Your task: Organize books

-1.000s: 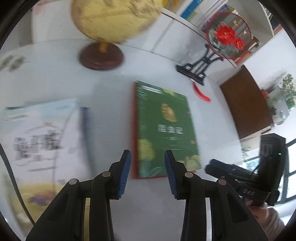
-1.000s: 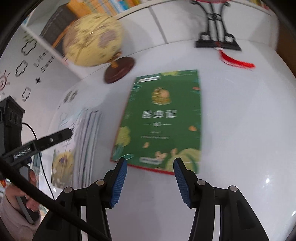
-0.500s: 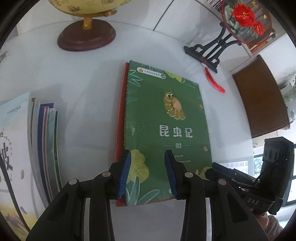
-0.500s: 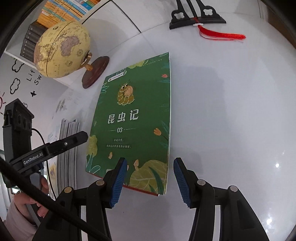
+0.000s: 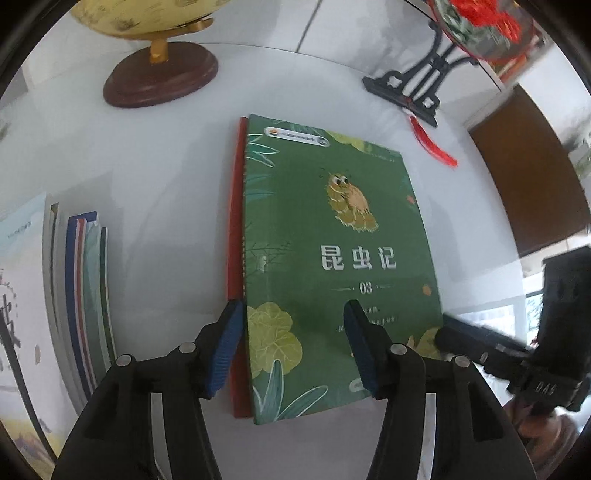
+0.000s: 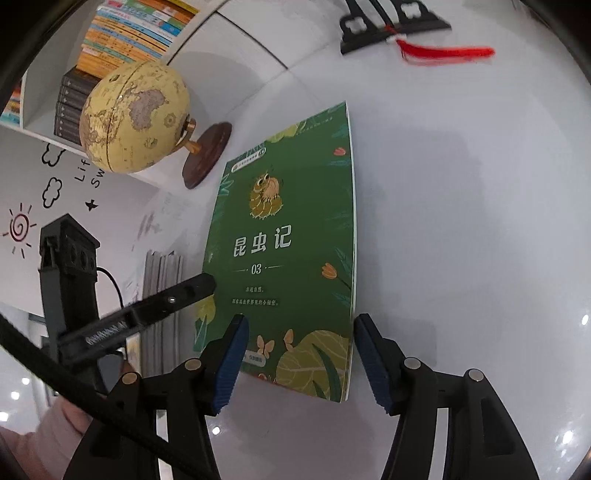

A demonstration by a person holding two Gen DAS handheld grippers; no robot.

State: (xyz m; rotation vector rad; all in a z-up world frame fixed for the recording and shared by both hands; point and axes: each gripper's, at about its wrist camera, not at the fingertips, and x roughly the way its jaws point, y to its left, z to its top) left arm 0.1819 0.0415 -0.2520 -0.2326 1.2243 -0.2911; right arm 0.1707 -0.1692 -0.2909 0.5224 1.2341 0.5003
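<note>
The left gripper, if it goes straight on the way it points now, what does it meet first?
Probably the green book: the left gripper points down at its near left corner, fingers open astride its spine edge and a red book beneath. Its height above the cover is unclear.

White table (image 5: 155, 177) carries book stacks (image 5: 88, 280), globe (image 5: 159, 74), ornament stand (image 5: 402, 92).

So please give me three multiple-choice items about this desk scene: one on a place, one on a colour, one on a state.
1. Where does the globe stand from the green book?
A. on top of it
B. beyond its far left corner
C. under it

2. What colour is the book under the green one?
A. red
B. black
C. yellow

3. How is the left gripper?
A. shut on the globe
B. shut on a tassel
C. open over the green book

Key: 1 B, its base sits on the table there; 2 A, a red edge shows at the left; 3 C, the pads stand apart.
</note>
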